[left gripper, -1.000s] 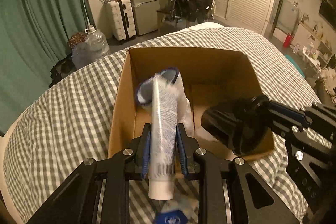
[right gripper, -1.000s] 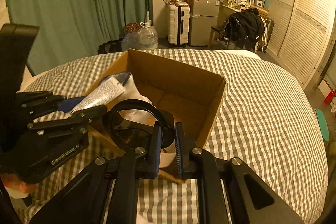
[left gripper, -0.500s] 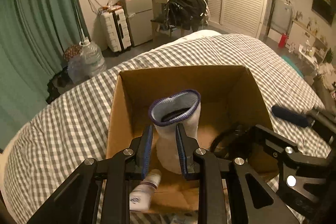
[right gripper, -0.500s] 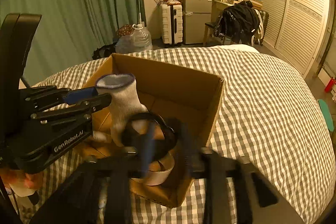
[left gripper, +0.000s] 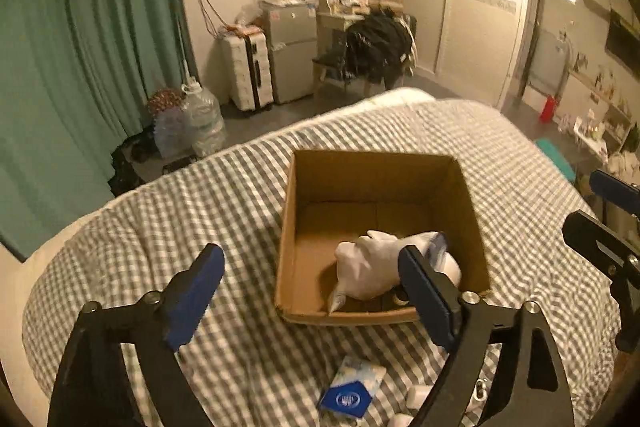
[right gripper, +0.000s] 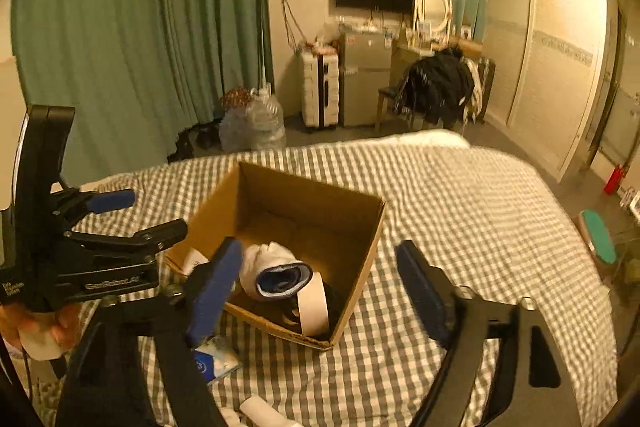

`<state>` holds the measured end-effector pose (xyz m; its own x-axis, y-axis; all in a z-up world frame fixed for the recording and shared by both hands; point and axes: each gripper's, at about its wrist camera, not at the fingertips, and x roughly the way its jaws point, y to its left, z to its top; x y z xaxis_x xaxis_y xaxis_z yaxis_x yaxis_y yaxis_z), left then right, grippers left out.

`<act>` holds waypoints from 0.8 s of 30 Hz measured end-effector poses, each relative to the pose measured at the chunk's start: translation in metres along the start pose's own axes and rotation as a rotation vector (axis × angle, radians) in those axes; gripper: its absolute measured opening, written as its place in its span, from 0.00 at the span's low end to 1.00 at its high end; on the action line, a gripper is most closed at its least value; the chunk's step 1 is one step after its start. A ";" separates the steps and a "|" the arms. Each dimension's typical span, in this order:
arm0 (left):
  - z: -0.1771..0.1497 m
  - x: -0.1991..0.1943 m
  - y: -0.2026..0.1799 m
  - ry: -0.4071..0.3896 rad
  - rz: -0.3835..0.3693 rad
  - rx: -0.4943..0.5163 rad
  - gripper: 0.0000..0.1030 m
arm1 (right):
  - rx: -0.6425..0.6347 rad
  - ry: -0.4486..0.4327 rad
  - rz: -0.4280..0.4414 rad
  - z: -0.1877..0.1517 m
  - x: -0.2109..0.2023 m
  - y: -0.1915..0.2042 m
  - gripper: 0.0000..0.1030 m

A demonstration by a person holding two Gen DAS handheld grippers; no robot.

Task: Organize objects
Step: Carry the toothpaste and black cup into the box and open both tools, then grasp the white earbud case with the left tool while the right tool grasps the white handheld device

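An open cardboard box (left gripper: 288, 227) (right gripper: 372, 247) sits on the checked bedspread. In it lies a white sock with a blue cuff (left gripper: 372, 267) (right gripper: 276, 273), beside a black and white round object (right gripper: 316, 307). My left gripper (left gripper: 316, 291) is open and empty, held above the box's near left corner. My right gripper (right gripper: 320, 287) is open and empty, above the box's near side. A blue and white tissue pack (left gripper: 352, 387) (right gripper: 214, 363) lies on the bed in front of the box.
Small white items (left gripper: 416, 395) (right gripper: 260, 409) lie on the bed near the tissue pack. The left gripper body (right gripper: 80, 259) shows at the left of the right wrist view. The bed's edges fall away to the floor at the far side and right.
Both grippers have opened, let their objects drop into the box, and pulled back and up. The sock now lies on its side in the box.
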<state>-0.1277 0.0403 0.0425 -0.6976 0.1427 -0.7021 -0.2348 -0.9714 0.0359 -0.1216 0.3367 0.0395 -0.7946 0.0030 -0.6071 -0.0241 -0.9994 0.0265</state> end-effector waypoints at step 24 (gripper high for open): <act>-0.110 -0.070 -0.011 -0.033 0.106 -0.057 0.98 | -0.133 0.012 0.037 -0.070 -0.086 0.050 0.87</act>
<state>-0.0018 0.0202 0.0130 -0.7388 0.0438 -0.6725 -0.1202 -0.9904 0.0675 -0.0122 0.2838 0.0373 -0.7863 -0.0335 -0.6169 0.0866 -0.9947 -0.0564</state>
